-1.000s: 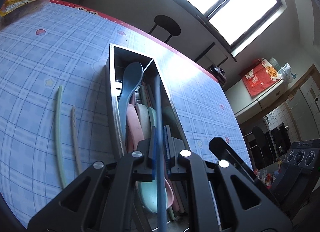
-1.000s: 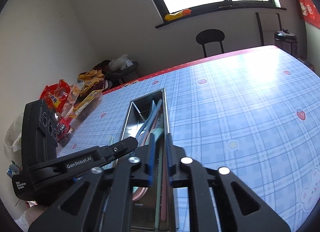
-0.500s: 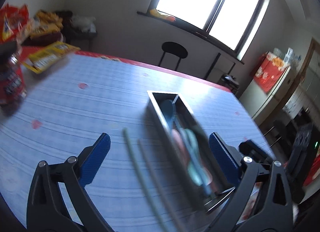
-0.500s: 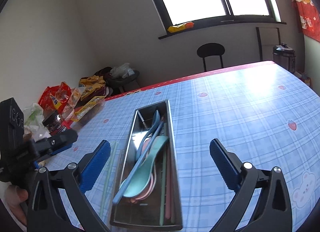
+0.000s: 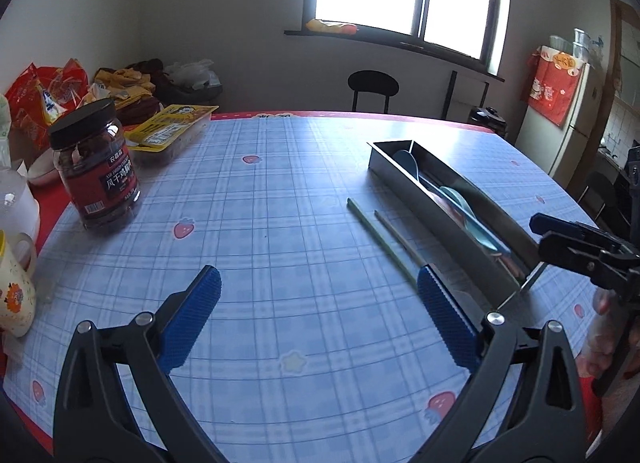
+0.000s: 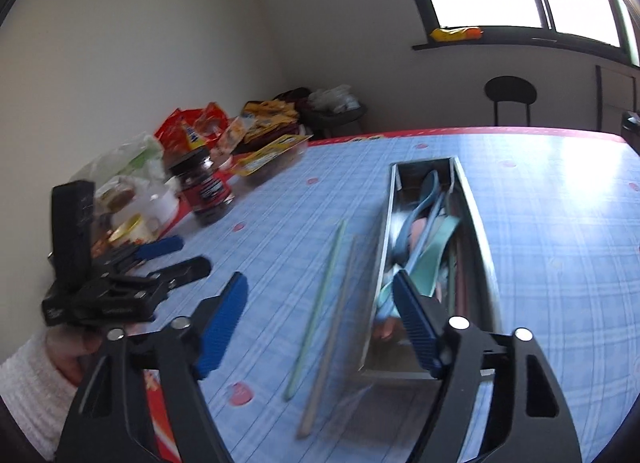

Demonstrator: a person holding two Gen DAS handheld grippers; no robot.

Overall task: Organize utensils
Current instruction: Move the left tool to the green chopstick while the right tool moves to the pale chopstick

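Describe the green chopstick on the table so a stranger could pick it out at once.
Start at the long steel tray on the blue checked table. Two thin sticks lie loose on the cloth beside it, roughly parallel to it. The green chopstick is the one farther from the tray, pale green and longer than its beige neighbour.

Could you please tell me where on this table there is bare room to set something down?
The widest bare patch lies between the jar and the two chopsticks. Cloth beyond the metal tray, towards the window, is also bare. The corner around the jar and snack packets is crowded.
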